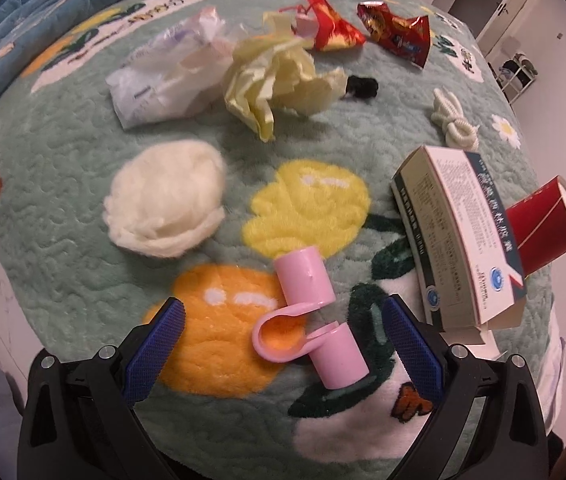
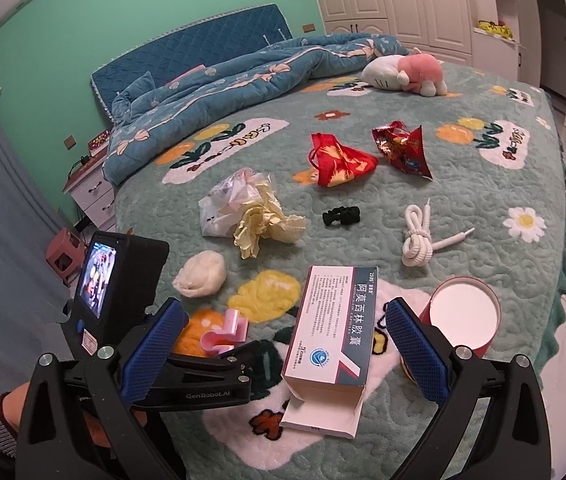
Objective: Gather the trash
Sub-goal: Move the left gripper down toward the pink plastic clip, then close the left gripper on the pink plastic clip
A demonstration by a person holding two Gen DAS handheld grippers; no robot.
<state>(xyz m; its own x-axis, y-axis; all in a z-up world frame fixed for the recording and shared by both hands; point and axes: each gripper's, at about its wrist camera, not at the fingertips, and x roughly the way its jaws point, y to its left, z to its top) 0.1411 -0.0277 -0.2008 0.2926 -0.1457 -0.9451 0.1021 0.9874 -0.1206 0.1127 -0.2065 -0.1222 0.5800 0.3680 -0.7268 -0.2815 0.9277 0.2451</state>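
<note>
Pink clip (image 1: 309,312) between open left gripper (image 1: 283,354) fingers, untouched.

Lying on the bed cover (image 2: 483,184), with the medicine box (image 2: 331,344) as landmark: cup (image 2: 465,316) just right of it, clip (image 2: 225,330) left, wool ball (image 2: 200,274) farther left, cord (image 2: 419,236) behind, crumpled paper (image 2: 265,224) behind-left, two wrappers (image 2: 339,162) (image 2: 403,148) far behind.
</note>
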